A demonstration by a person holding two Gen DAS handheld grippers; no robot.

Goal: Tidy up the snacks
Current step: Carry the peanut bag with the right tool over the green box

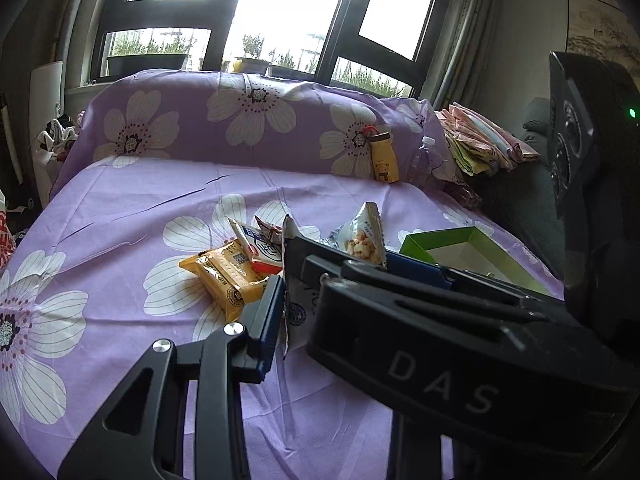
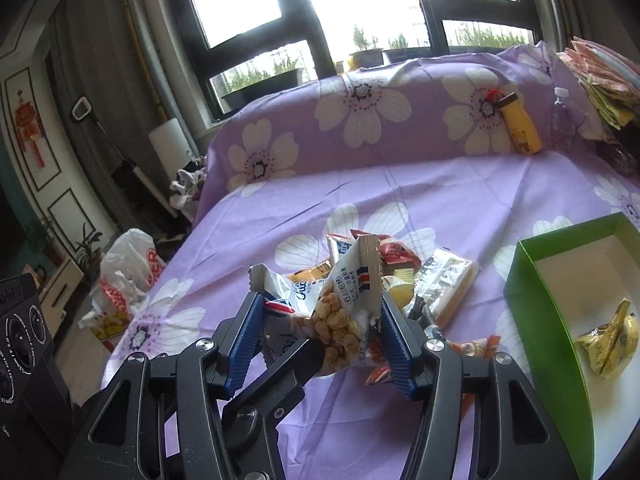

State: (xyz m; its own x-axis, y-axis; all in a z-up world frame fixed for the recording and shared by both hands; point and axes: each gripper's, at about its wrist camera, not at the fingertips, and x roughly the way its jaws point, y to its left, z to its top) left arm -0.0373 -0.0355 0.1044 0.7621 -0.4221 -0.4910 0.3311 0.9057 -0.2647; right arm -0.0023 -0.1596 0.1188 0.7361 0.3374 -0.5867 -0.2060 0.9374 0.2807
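Note:
A clear-and-white peanut snack packet (image 2: 340, 304) is held between both grippers above the purple flowered cloth. My right gripper (image 2: 320, 328) has its blue pads on either side of the packet and is shut on it. My left gripper (image 1: 282, 300) pinches the same packet's lower edge (image 1: 294, 312); its right finger is hidden behind the right gripper's body (image 1: 440, 336). The packet's top (image 1: 362, 240) sticks up behind that body. A pile of snack packets (image 2: 400, 272) lies just beyond, with an orange packet (image 1: 228, 276) in front. A green box (image 2: 560, 300) at right holds one yellow packet (image 2: 610, 340).
A yellow bottle (image 2: 520, 128) and a clear water bottle (image 2: 564, 116) lean on the flowered cushion at the back. Folded cloths (image 2: 604, 84) are stacked at far right. A plastic bag (image 2: 124, 280) sits on the floor at left. Windows lie behind.

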